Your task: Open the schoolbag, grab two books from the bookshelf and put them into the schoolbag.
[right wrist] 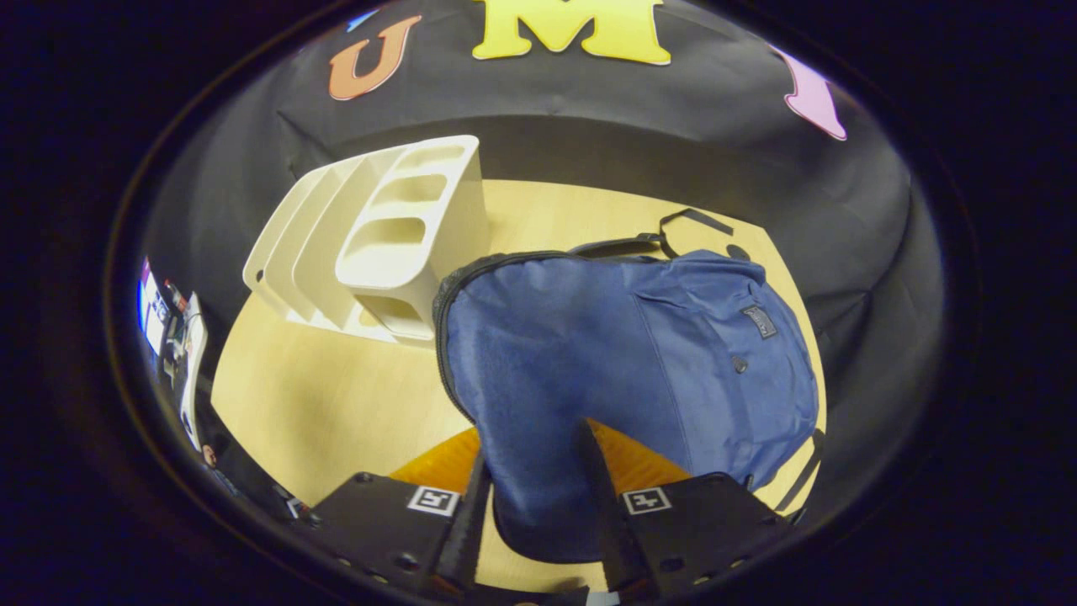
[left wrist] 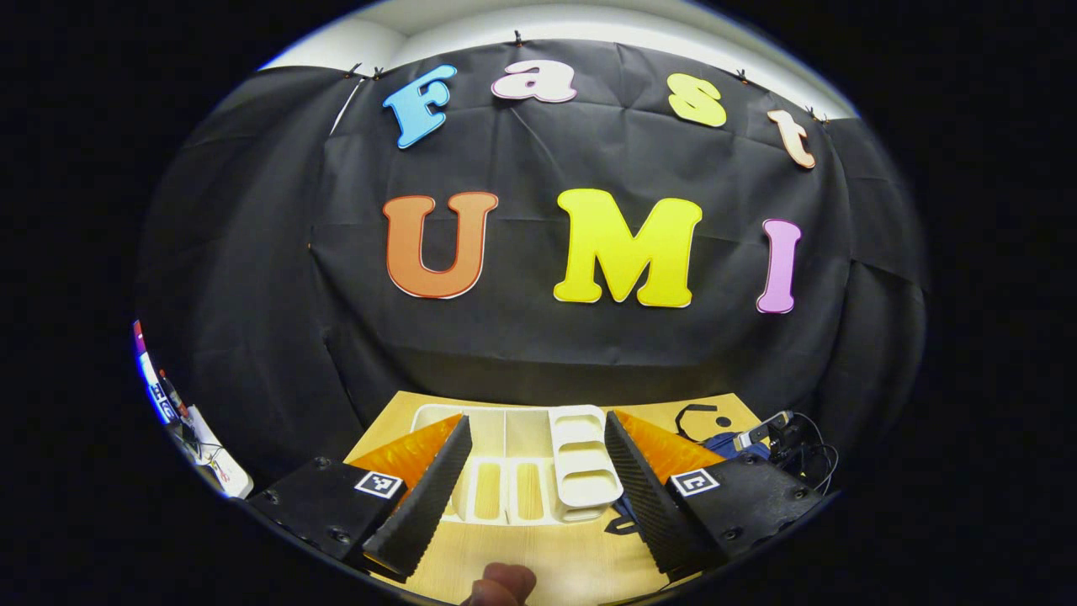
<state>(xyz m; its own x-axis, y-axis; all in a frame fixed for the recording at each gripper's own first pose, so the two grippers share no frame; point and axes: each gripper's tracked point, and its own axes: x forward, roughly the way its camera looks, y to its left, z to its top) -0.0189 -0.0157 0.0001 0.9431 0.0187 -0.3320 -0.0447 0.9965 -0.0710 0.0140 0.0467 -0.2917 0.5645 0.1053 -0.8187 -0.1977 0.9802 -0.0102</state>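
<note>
In the left gripper view we see the left gripper (left wrist: 534, 484) at the bottom of the frame with its jaws spread wide and nothing between them. Through the gap, at lower centre, stands the white bookshelf (left wrist: 580, 454) on the wooden table (left wrist: 572, 568); we can make out no books in its slots. A small part of the blue schoolbag (left wrist: 728, 443) shows at the lower right, just right of the shelf, with a tangle of black cables (left wrist: 808, 450) beside it. A fingertip (left wrist: 502, 585) shows at the very bottom edge. In the right gripper view we see the right gripper (right wrist: 532, 497) at the bottom centre, its jaws partly closed with a fold of the schoolbag (right wrist: 639, 353) lying between them; the fabric fills the gap, though we cannot tell whether both fingers press on it. The bag spreads across the centre and right of the frame, its zippered edge curving along its left side, black straps (right wrist: 665, 240) trailing past its top. The bookshelf (right wrist: 387, 244) stands at upper left, touching or just beside the bag.
</note>
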